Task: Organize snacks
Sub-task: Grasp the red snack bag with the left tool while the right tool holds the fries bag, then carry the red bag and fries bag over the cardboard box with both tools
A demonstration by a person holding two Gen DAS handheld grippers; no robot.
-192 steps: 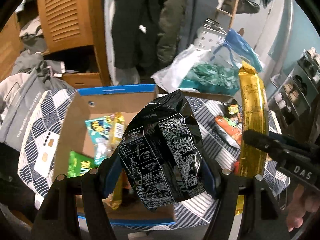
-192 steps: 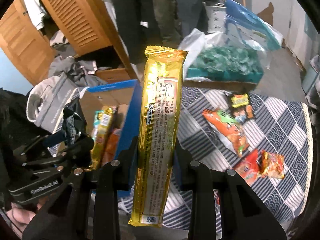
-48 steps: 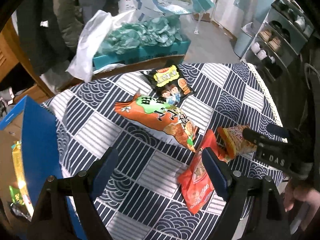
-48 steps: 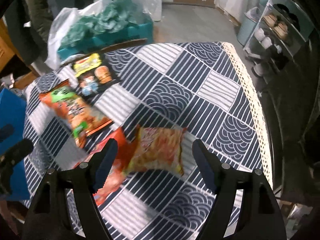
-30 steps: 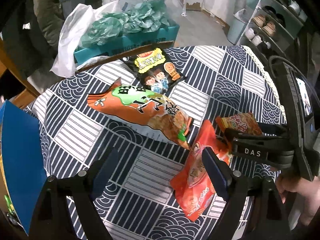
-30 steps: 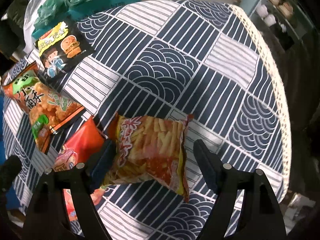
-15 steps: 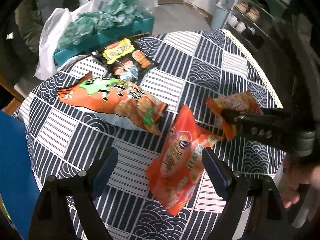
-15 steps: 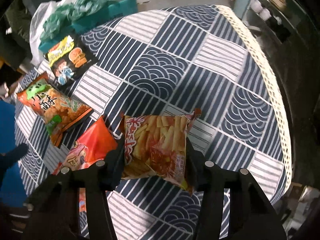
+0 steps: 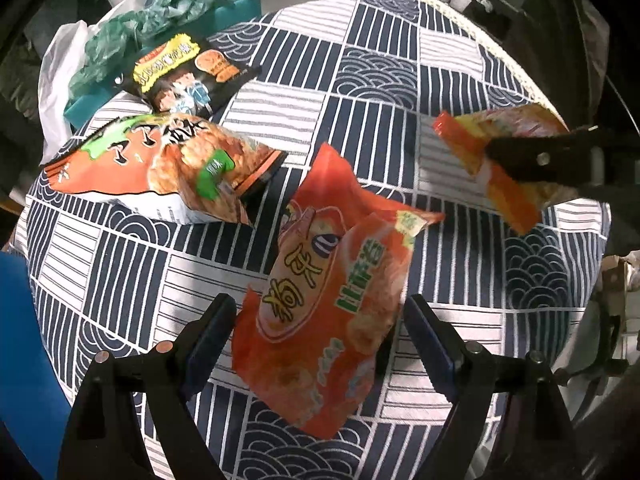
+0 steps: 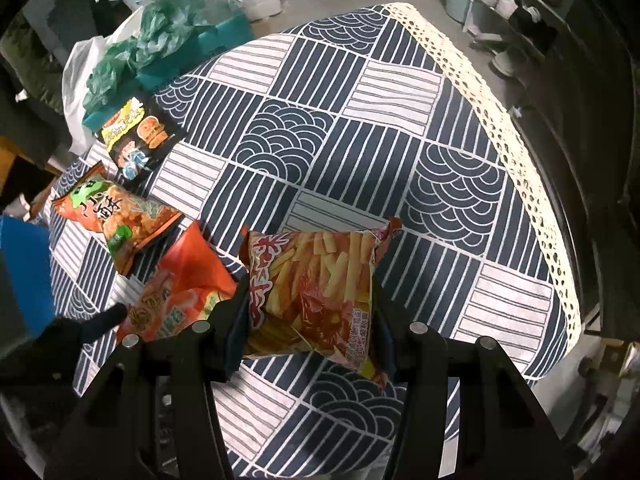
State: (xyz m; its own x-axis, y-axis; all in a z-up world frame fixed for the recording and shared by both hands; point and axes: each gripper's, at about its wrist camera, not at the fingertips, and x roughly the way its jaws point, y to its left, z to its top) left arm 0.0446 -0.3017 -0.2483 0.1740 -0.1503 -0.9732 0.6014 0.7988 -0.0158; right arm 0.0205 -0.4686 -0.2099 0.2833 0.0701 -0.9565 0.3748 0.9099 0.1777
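Both pads of the right tool (image 10: 308, 312) clamp the fries bag (image 10: 316, 288).

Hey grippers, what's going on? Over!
Right gripper shut on fries bag, lifted. Left gripper open around red bag. Nothing blocking.

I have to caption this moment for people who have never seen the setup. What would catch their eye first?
The fries snack bag, clamped in the right gripper, sits front and centre and is lifted off the navy-and-white patterned tablecloth. Beside it, the orange-red chip bag lies between the open fingers of the left gripper. Farther back lie an orange bag with a green label and a black cartoon-print bag.
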